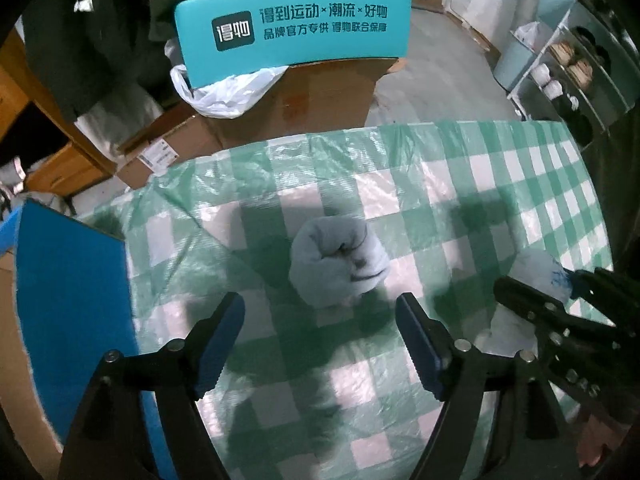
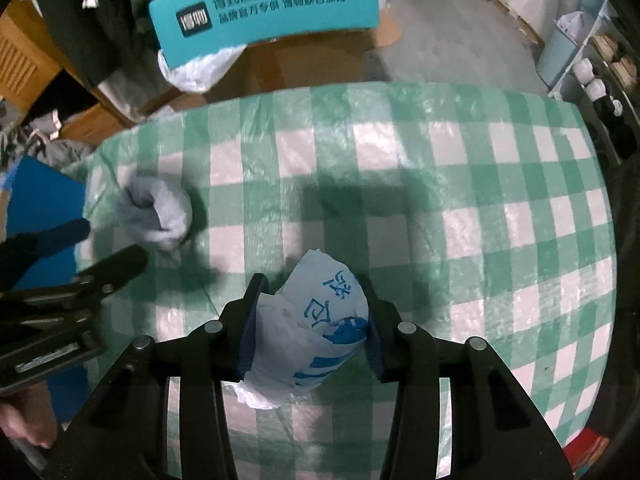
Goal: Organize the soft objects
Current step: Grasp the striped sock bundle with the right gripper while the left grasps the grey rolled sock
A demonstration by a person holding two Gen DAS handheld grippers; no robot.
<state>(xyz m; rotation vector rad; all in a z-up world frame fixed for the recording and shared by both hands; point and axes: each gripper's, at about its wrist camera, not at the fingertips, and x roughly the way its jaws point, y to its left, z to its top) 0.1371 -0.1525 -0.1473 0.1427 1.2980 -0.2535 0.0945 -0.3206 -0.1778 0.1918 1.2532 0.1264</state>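
A rolled pale grey sock bundle (image 1: 338, 262) lies on the green-and-white checked tablecloth (image 1: 460, 184). My left gripper (image 1: 320, 308) stands open just short of it, and neither pad touches the bundle. In the right wrist view the same bundle (image 2: 156, 214) lies at the left, with the left gripper (image 2: 100, 250) beside it. My right gripper (image 2: 310, 292) is shut on a crumpled white plastic bag with blue print (image 2: 316, 328), both pads pressing its sides. That bag (image 1: 540, 276) and the right gripper's black arm show at the right of the left wrist view.
A blue board (image 1: 72, 312) stands at the table's left edge. Beyond the far edge are cardboard boxes (image 1: 312, 100), a teal sign with white lettering (image 1: 292, 28) and a white plastic bag (image 1: 228, 92). A shelf with shoes (image 1: 568, 72) is at the right.
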